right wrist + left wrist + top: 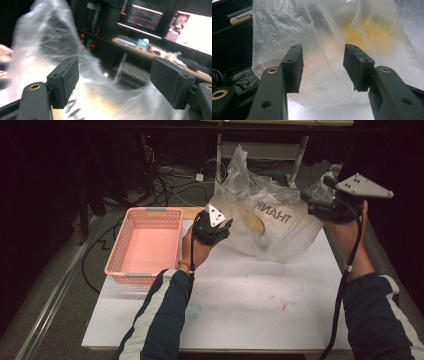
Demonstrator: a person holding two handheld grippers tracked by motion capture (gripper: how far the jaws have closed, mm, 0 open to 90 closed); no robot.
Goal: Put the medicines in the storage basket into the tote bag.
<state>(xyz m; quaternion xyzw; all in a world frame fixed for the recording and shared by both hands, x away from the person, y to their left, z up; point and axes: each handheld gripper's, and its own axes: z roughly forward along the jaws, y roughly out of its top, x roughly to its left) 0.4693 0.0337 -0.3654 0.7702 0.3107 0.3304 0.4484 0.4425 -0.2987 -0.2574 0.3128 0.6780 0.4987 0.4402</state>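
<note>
The bag (270, 222) stands at the counter's (250, 310) far edge, yellow fruit (254, 223) inside. The left tool (216, 222), jaws spread and empty, faces its near-left wall, nearest the fruit. The right tool (320, 200), spread wide, hovers at the bag's upper right corner.

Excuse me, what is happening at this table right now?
A person works on a clear plastic bag with a two-jaw gripper in each hand. The left gripper faces the bag's side, jaws open, not pressing it. The right gripper is at its top edge, jaws wide. Something yellow lies inside. A pink basket stands nearby.
</note>
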